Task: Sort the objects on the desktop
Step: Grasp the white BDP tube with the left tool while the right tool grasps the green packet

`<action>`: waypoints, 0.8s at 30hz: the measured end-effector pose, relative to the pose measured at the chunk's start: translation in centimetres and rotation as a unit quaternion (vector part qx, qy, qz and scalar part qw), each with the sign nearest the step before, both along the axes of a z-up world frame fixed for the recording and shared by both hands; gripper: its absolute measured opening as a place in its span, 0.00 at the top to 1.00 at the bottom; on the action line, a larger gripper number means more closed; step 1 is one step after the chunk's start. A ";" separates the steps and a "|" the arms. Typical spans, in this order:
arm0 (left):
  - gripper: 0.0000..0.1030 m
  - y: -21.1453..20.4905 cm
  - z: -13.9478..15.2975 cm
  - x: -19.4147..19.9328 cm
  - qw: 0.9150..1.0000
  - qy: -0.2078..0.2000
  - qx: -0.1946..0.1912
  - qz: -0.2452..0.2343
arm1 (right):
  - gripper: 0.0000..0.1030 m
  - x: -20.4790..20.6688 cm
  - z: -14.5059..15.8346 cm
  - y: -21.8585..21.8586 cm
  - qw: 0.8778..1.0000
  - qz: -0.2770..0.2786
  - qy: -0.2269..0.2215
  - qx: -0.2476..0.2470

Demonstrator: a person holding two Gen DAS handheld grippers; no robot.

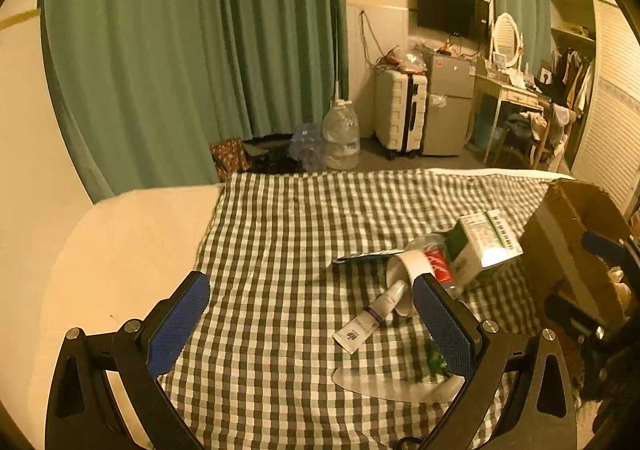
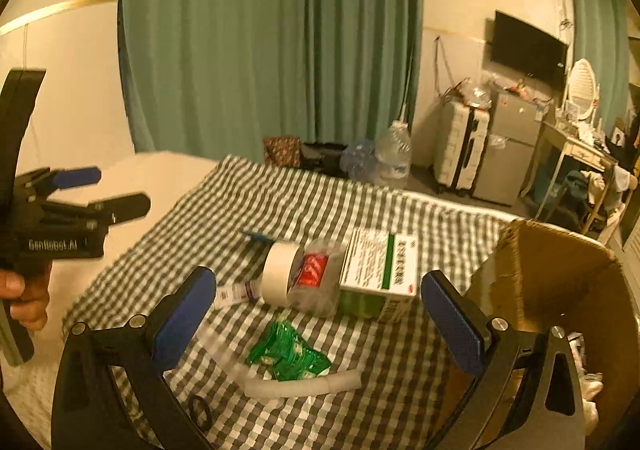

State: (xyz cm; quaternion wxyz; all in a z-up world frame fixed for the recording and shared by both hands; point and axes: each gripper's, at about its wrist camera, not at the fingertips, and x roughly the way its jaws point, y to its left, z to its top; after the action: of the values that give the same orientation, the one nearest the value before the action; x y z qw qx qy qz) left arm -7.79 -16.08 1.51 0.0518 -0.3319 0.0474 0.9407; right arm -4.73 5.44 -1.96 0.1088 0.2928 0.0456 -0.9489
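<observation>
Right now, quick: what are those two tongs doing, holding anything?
Left tongs: open, holding nothing, above the checked cloth.
Right tongs: open, holding nothing, above the green packet.

A woven checked cloth (image 2: 280, 201) is spread beneath the jaws. Ahead of them, a glossy printed carton (image 2: 380, 270), matt tape (image 2: 278, 274) and crinkled clear plastic bottle (image 2: 316, 282) are seen; right, a rough cardboard box (image 2: 560, 274).
</observation>
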 end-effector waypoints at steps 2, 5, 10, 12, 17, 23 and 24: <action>0.00 -0.1 -0.7 -0.9 1.000 -0.011 0.002 0.000 | 0.00 -0.8 -1.2 -0.1 1.000 0.005 -0.014 0.001; 0.00 0.2 -2.7 -2.0 0.999 -0.034 -0.006 -0.010 | 0.00 -2.2 -3.1 -0.5 0.999 0.014 -0.039 0.006; 0.00 1.3 -6.0 -4.3 0.996 -0.076 -0.016 -0.043 | 0.00 -4.1 -5.9 -1.8 0.996 0.042 -0.083 0.015; 0.00 2.1 -7.5 -5.7 0.992 -0.102 -0.021 -0.066 | 0.00 -4.6 -6.8 -2.2 0.993 0.052 -0.101 0.020; 0.00 3.5 -10.2 -7.1 0.987 -0.122 -0.034 -0.101 | 0.00 -5.5 -9.8 -3.0 0.987 0.068 -0.143 0.034; 0.00 5.9 -13.8 -7.8 0.976 -0.148 -0.076 -0.140 | 0.01 -6.4 -12.5 -3.9 0.980 0.081 -0.173 0.047; 0.00 6.1 -14.7 -8.1 0.974 -0.156 -0.082 -0.140 | 0.01 -6.6 -12.9 -4.1 0.980 0.082 -0.177 0.049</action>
State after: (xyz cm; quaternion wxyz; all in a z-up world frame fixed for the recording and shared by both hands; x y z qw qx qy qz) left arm -15.84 -9.95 -13.15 0.1629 -0.4679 0.1616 0.8535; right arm -11.29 1.32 -14.88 0.1779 0.4560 0.0963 -0.8667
